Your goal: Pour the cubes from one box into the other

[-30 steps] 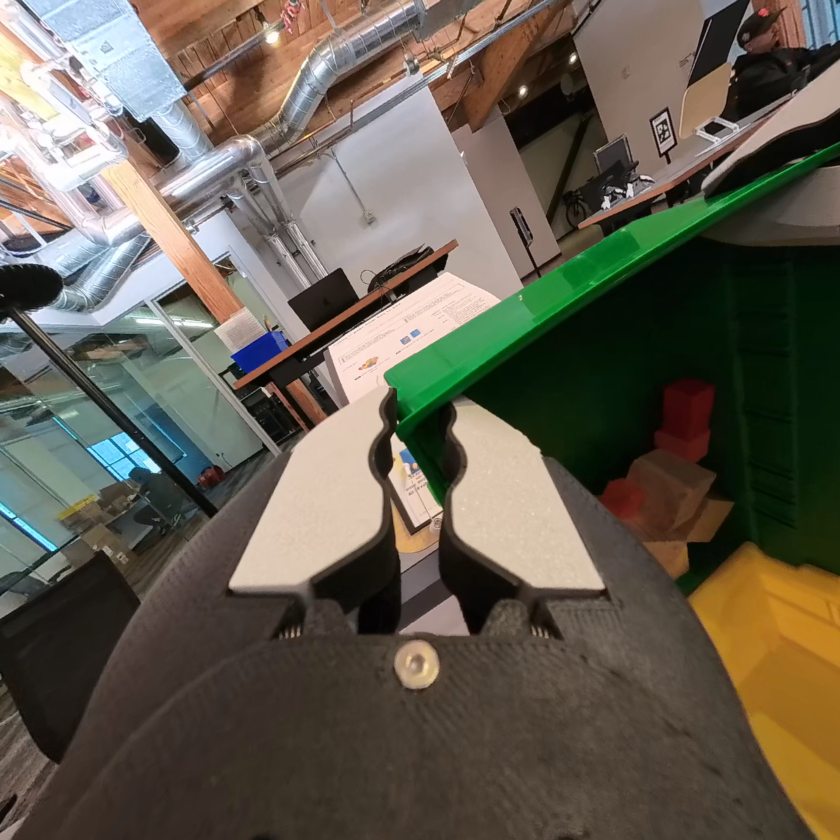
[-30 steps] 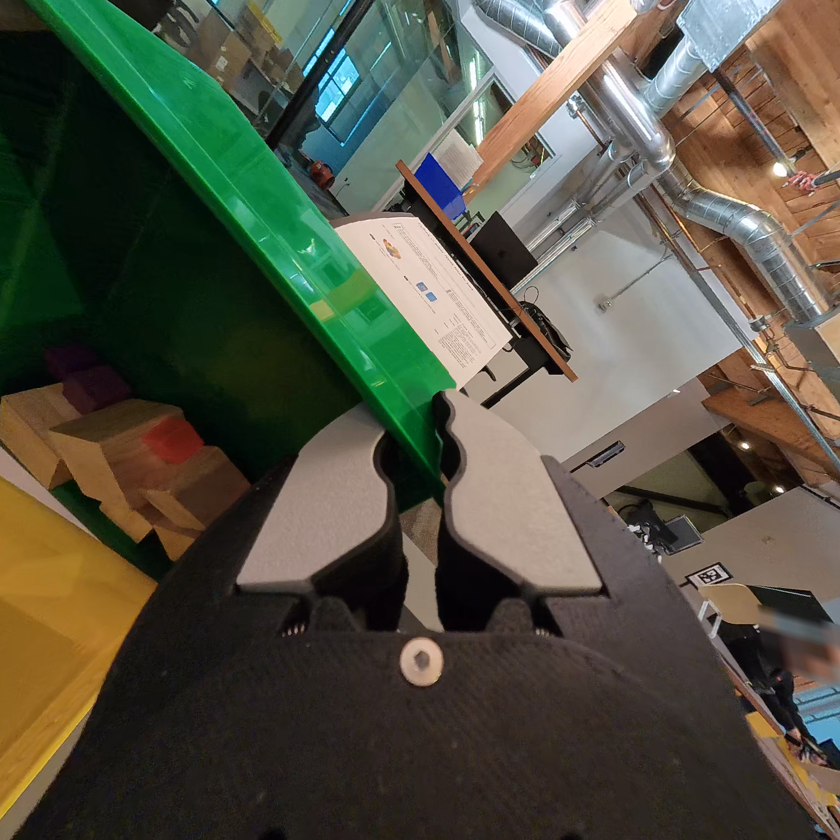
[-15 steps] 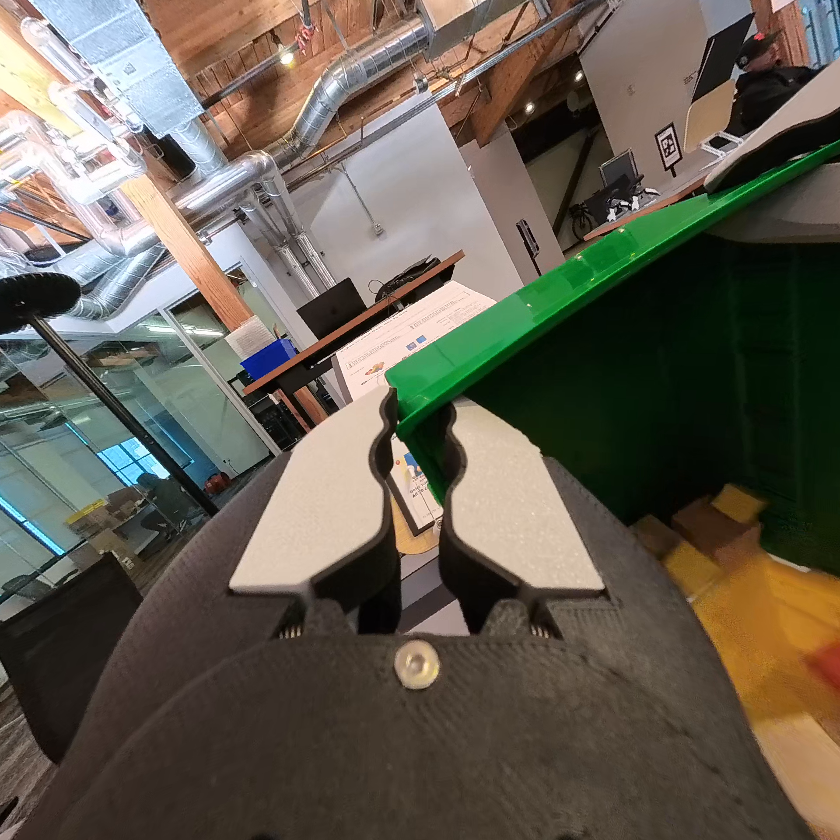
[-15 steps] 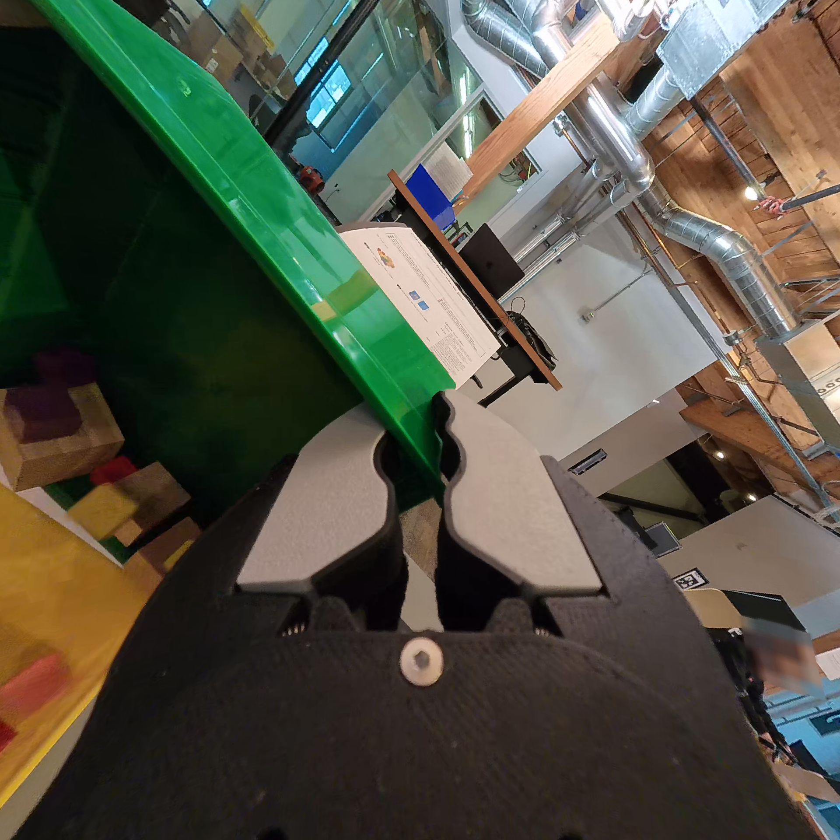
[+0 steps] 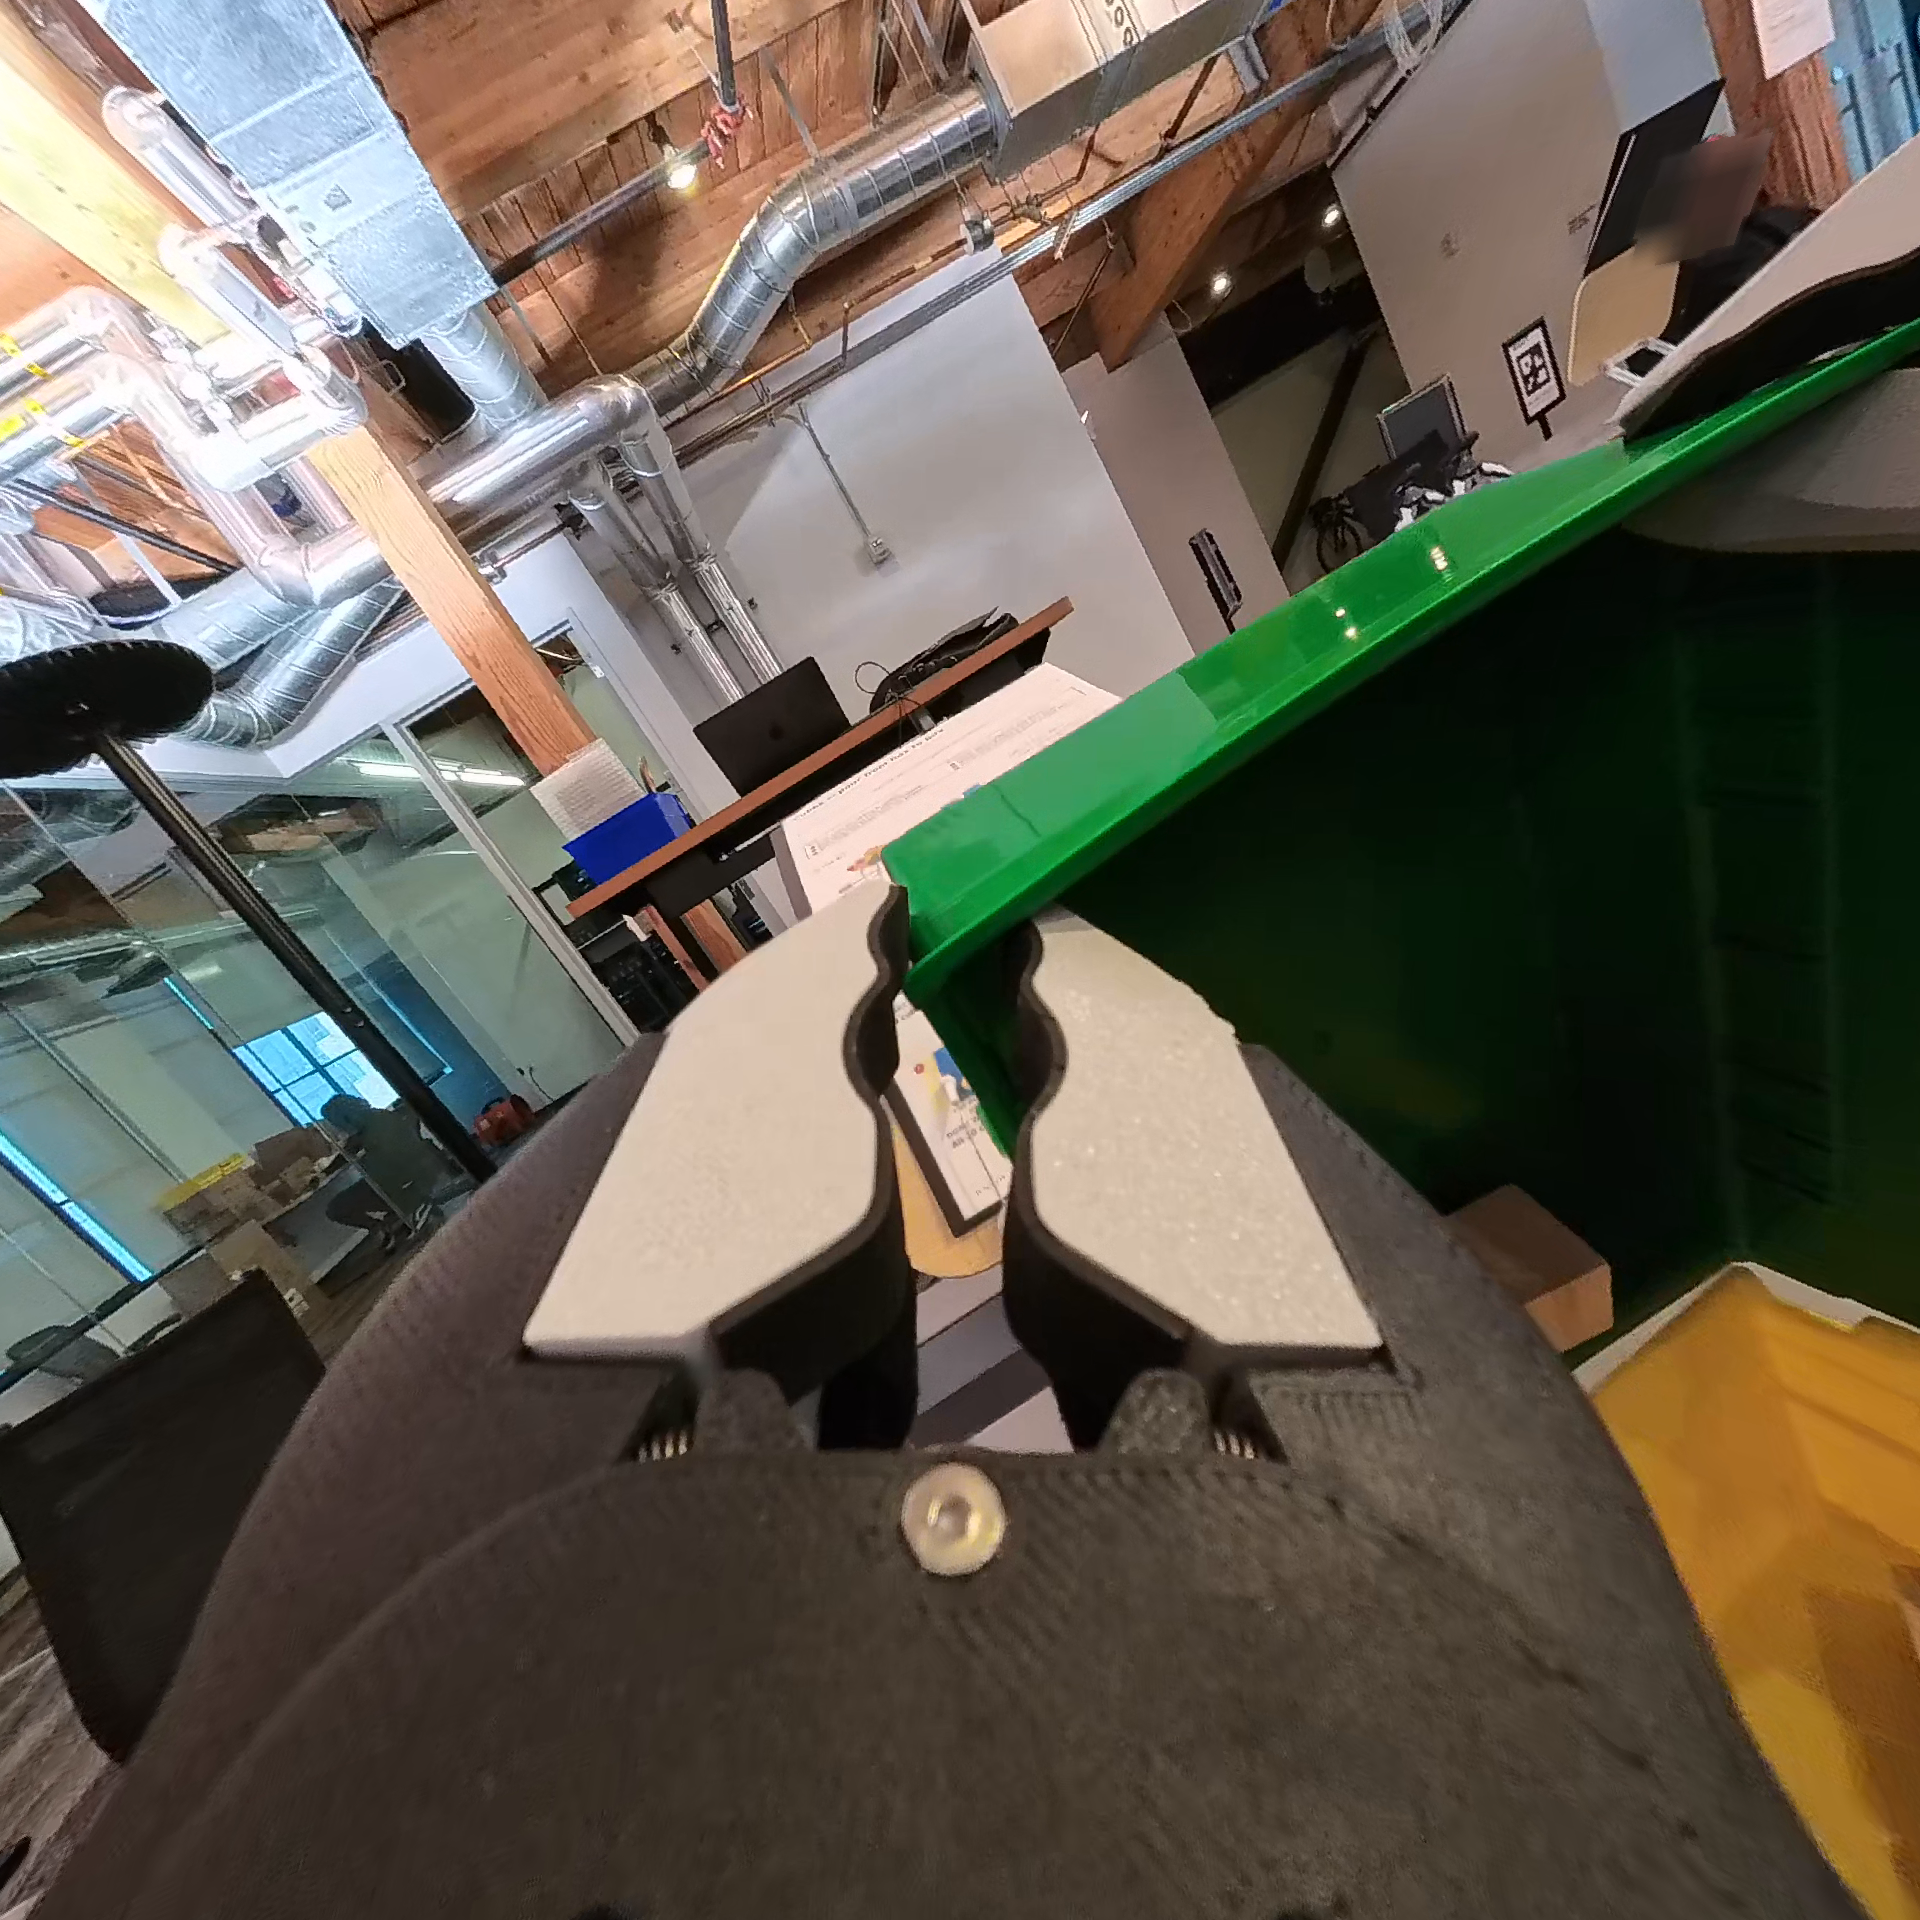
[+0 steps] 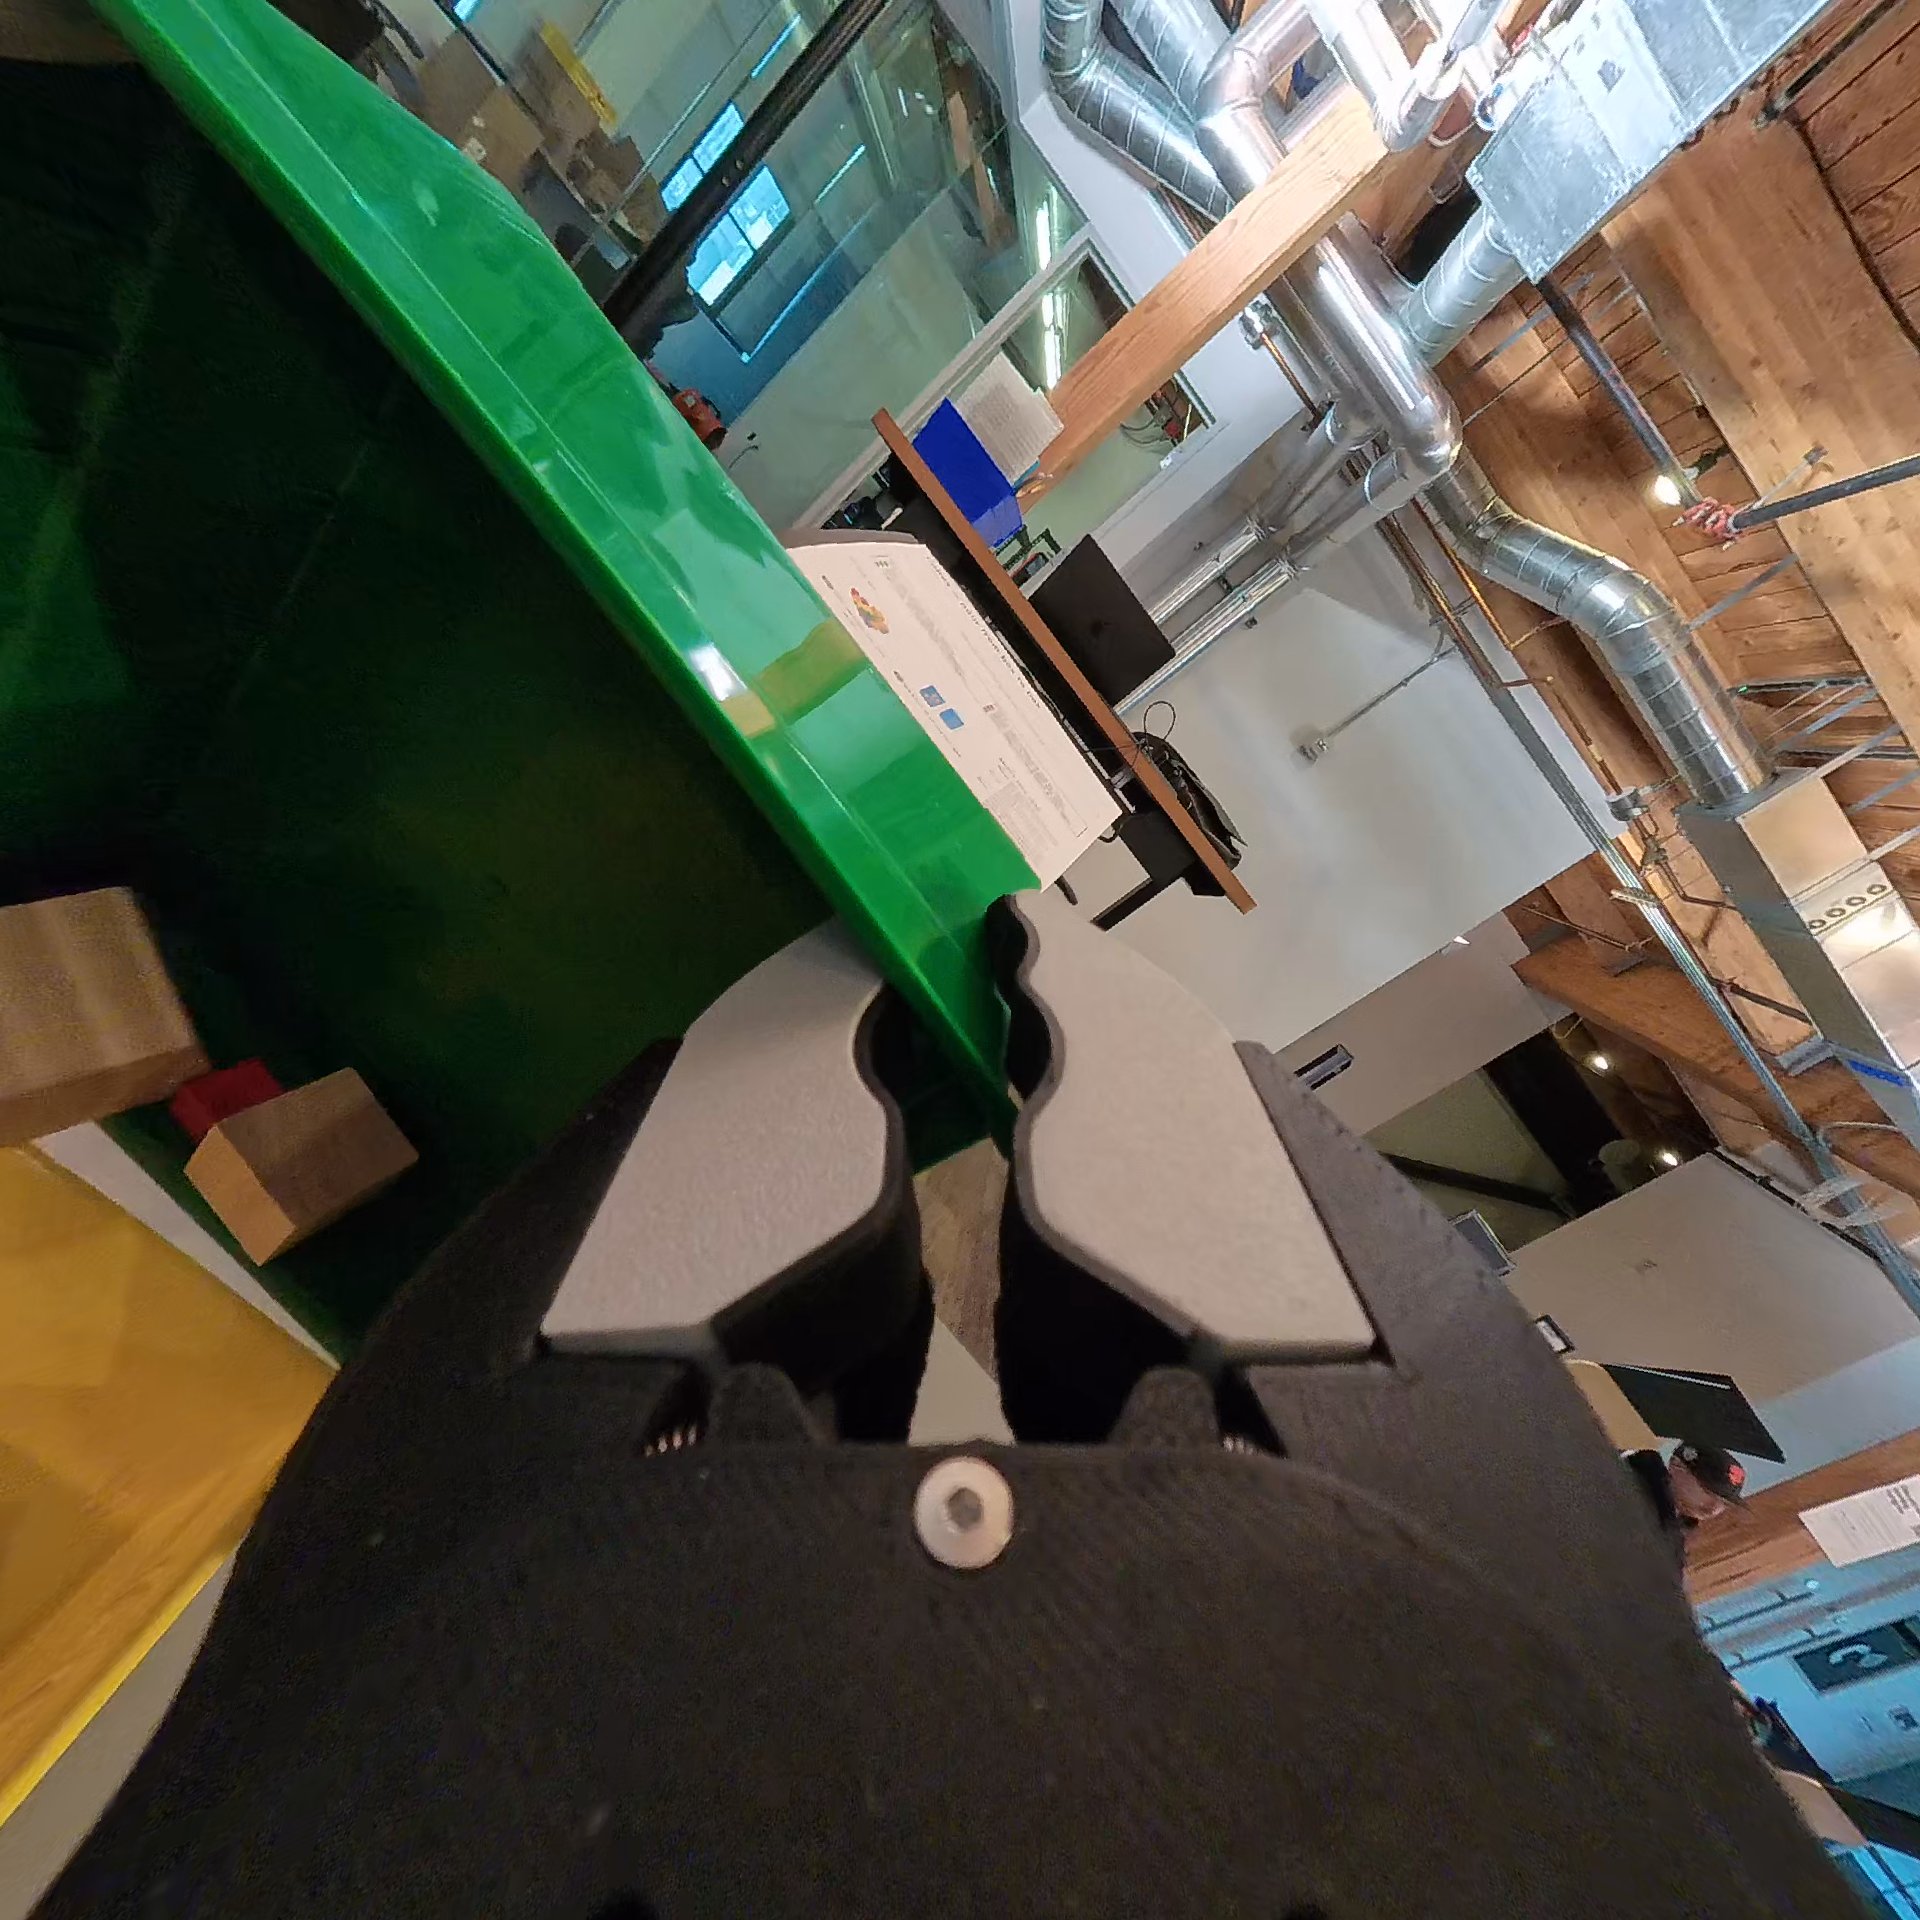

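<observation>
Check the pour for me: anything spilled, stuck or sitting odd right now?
No spill visible. The green box is tipped steeply over the yellow box, both grippers clamped on its rim. A few cubes remain at its lower edge: a wooden cube, a red cube behind it. They look lodged, possibly needing more tilt.

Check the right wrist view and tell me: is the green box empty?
No, a wooden block and a red cube still lie inside the green box.

Green box [image 5: 1455,935] seemingly steeper; fewer cubes [image 6: 301,1164] inside.

Green box [image 5: 1299,790] tipped steeply, wooden cube [image 5: 1538,1273] at mouth, yellow box [image 5: 1787,1558] below
</observation>
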`<state>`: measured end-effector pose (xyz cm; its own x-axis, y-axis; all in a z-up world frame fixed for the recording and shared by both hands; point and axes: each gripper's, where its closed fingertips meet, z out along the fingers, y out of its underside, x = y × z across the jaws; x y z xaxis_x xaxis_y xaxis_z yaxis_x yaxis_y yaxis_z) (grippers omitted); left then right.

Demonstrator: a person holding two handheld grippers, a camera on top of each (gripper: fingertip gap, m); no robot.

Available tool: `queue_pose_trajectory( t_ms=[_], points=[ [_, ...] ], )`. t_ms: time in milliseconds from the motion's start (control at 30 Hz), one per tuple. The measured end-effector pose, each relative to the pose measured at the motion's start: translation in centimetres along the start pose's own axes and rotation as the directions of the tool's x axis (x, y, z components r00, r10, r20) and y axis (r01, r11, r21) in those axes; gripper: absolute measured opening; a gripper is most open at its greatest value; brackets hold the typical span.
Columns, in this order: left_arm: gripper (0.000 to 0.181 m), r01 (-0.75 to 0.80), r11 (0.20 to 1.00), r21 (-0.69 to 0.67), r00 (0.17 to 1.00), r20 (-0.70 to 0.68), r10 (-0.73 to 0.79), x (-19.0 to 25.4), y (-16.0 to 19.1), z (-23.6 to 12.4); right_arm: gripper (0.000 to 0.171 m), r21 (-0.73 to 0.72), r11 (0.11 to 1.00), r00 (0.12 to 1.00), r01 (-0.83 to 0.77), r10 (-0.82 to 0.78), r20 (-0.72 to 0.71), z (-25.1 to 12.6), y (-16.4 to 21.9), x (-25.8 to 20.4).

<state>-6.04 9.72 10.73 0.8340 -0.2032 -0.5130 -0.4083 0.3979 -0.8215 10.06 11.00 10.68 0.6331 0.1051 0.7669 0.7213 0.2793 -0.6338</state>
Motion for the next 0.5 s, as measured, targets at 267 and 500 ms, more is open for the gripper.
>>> queue_pose_trajectory(
  t_ms=[267, 500],
  points=[
    [0.016, 0.002, 1.0, 0.016, 1.0, 0.003, -0.002, -0.3, -0.9, -0.5, 0.008, 0.016, 1.0, 1.0, 0.007, -0.007, -0.008, -0.5, -0.8, 0.5],
    [0.017, 0.005, 0.999, 0.034, 1.0, 0.007, -0.005, -0.4, -1.6, -1.0, 0.008, 0.026, 1.0, 1.0, 0.016, -0.015, -0.022, -1.3, -1.3, 0.8]
  ],
)
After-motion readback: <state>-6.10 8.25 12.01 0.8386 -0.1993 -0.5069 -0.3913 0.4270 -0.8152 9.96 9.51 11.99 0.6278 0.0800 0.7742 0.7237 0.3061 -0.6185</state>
